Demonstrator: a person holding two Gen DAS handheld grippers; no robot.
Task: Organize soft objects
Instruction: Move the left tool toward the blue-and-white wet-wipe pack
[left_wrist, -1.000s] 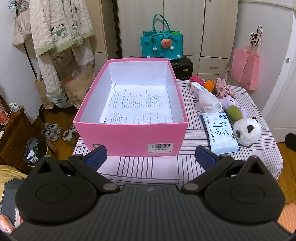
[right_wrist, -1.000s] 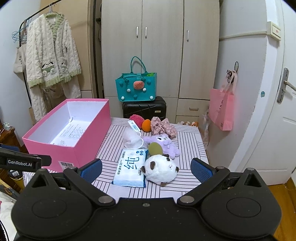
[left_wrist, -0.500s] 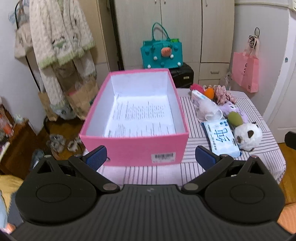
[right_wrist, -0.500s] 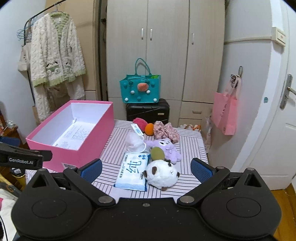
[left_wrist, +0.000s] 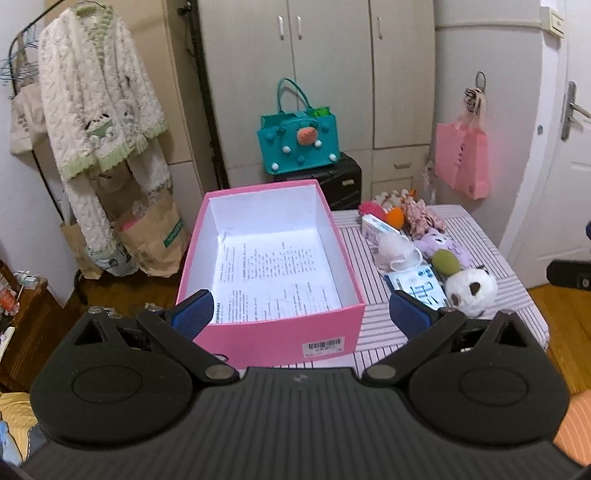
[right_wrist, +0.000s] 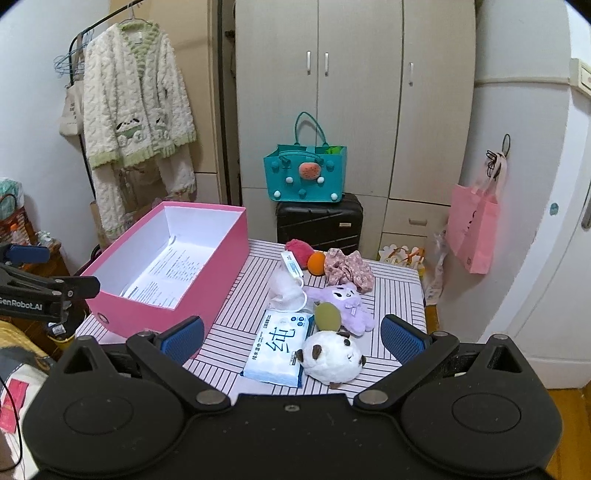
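Observation:
An open pink box (left_wrist: 332, 334) (right_wrist: 221, 273) with a printed sheet on its floor stands on the left of the striped table (right_wrist: 395, 295). To its right lie soft things: a white panda plush (right_wrist: 330, 358) (left_wrist: 471, 286), a wipes pack (right_wrist: 277, 347), a green sponge (right_wrist: 327, 315), a purple plush (right_wrist: 343, 299), a white mesh puff (right_wrist: 286, 290), a floral scrunchie (right_wrist: 349, 269), an orange ball (right_wrist: 316, 263) and a pink puff (right_wrist: 299, 249). My left gripper (left_wrist: 299, 314) is open and empty above the box's near edge. My right gripper (right_wrist: 291, 336) is open and empty above the panda and wipes.
A teal bag (right_wrist: 304, 173) sits on a black suitcase (right_wrist: 319, 221) behind the table, before the wardrobe. A pink bag (right_wrist: 472, 229) hangs on the right wall. A fleece robe (right_wrist: 136, 114) hangs at left. Paper bags (left_wrist: 151, 240) stand on the floor.
Both grippers have risen and tilted up, so more of the room shows. Both stay open and empty. Nothing on the table has moved.

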